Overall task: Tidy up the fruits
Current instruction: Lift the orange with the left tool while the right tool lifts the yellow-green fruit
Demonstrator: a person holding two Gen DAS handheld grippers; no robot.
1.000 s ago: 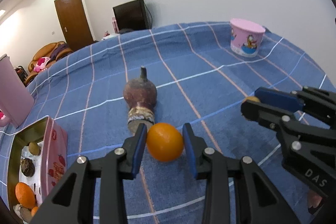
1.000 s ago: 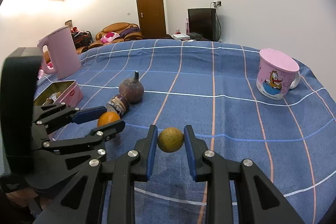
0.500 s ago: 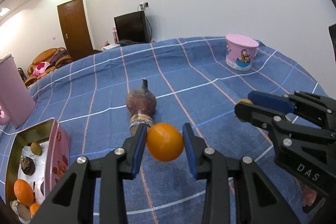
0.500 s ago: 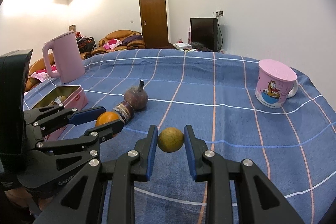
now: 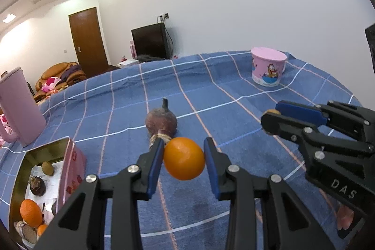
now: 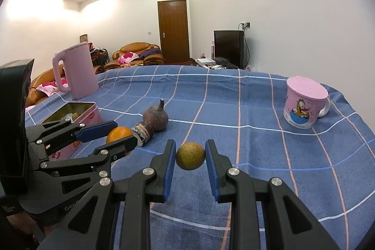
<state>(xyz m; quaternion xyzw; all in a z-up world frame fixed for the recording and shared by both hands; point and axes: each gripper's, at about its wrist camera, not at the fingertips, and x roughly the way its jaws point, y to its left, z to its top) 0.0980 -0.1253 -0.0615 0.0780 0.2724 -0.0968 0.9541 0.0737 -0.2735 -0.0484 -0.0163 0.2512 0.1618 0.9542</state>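
A blue checked cloth (image 6: 257,114) covers the counter in a white-walled room. My left tongs (image 5: 183,157) grip an orange (image 5: 183,161), its pads pressing both sides; the fruit is held off the cloth, its slightly longer axis running across between the pads. My right tongs (image 6: 190,157) clench a round yellow-green fruit (image 6: 190,155), too round to show any heading. Just beyond the orange a brown gourd (image 6: 155,118) lies with its stem pointing away and up, beside a small wrapped piece (image 6: 143,132). At left the pink tin (image 5: 70,170) holds more fruit. A pink mug (image 6: 304,104) stands far right.
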